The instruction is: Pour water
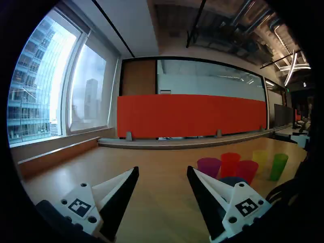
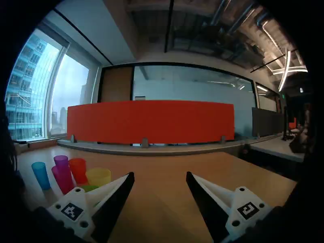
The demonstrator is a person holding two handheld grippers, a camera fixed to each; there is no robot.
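Left gripper view shows my left gripper (image 1: 162, 170) spread wide and empty above the wooden table (image 1: 162, 156), with the coloured cups (image 1: 230, 162) standing upright, mouths up, beyond its right finger. My right gripper (image 2: 159, 174) is equally spread and empty, the cups at its left.

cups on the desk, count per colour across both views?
blue cup: 1
purple cup: 1
pink cup: 1
red cup: 1
yellow cup: 1
green cup: 1
Total: 6 cups
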